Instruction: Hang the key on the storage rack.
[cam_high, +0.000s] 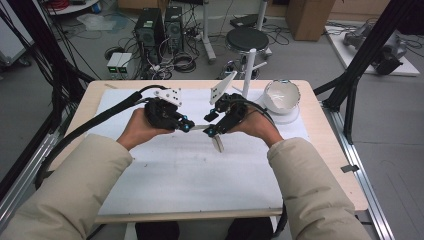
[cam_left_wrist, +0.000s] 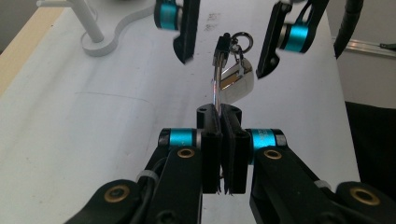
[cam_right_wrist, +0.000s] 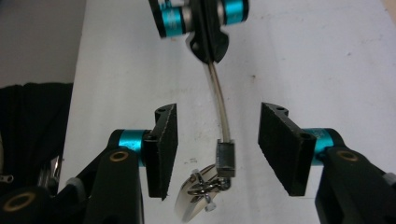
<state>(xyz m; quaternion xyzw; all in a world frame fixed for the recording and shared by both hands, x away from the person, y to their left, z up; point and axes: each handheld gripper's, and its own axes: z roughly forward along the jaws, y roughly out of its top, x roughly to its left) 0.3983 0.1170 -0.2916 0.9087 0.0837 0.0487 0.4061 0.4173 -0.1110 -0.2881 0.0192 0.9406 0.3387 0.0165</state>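
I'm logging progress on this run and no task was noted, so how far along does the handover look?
Done: the left hand-held gripper has lifted the keychain strap off the white mat and is shut on one end. In hand: the right hand-held gripper is open, jaws either side of the metal clasp, not touching it. Left, probably: closing on it; the white peg stand may be the destination.

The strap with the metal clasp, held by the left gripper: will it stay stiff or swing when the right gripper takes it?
The strap bows as it hangs, so it is probably floppy. The clasp and rings dangle loose at its end, likely swinging. The shiny tag may slip against the pads.
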